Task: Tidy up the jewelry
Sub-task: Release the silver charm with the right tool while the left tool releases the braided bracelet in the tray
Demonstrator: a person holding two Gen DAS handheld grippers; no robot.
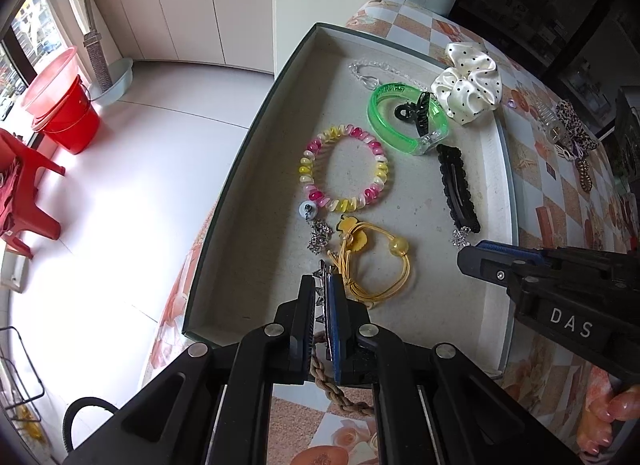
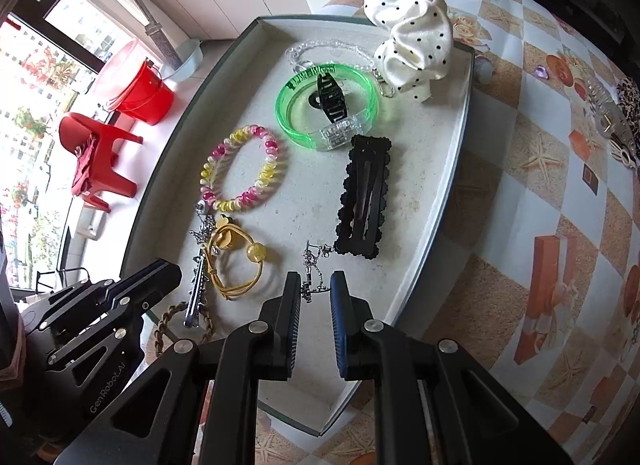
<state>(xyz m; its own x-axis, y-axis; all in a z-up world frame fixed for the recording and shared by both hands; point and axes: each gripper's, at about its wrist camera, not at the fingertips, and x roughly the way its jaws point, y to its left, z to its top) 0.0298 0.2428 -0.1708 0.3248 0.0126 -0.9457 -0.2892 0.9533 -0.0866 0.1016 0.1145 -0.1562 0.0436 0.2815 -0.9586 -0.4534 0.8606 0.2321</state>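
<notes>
A shallow grey tray (image 1: 400, 225) (image 2: 312, 193) holds a green bangle (image 1: 376, 121) (image 2: 288, 121), a black claw clip (image 1: 420, 113), a pink-yellow spiral hair tie (image 1: 306, 169) (image 2: 272, 169), a yellow elastic (image 1: 400, 277) (image 2: 240, 289), a black snap clip (image 1: 458, 193) (image 2: 364, 201) and a silver earring (image 1: 318, 235). Over the tray's near corner, my left gripper (image 1: 322, 293) (image 2: 172, 269) is shut on a silver spiked clip (image 2: 198, 293). My right gripper (image 2: 316, 293) (image 1: 468, 255) points down over the tray, closed on a second silver dangle earring (image 2: 314, 269) (image 1: 460, 239).
A polka-dot scrunchie (image 1: 468, 85) (image 2: 416, 41) lies over the tray's far rim, beside a clear chain (image 2: 304, 53). A braided cord (image 1: 340, 389) (image 2: 168, 317) lies under the left gripper. Leopard-print and clear hair pieces (image 1: 572, 125) sit on the checked tablecloth. The table's edge drops to the floor on the left.
</notes>
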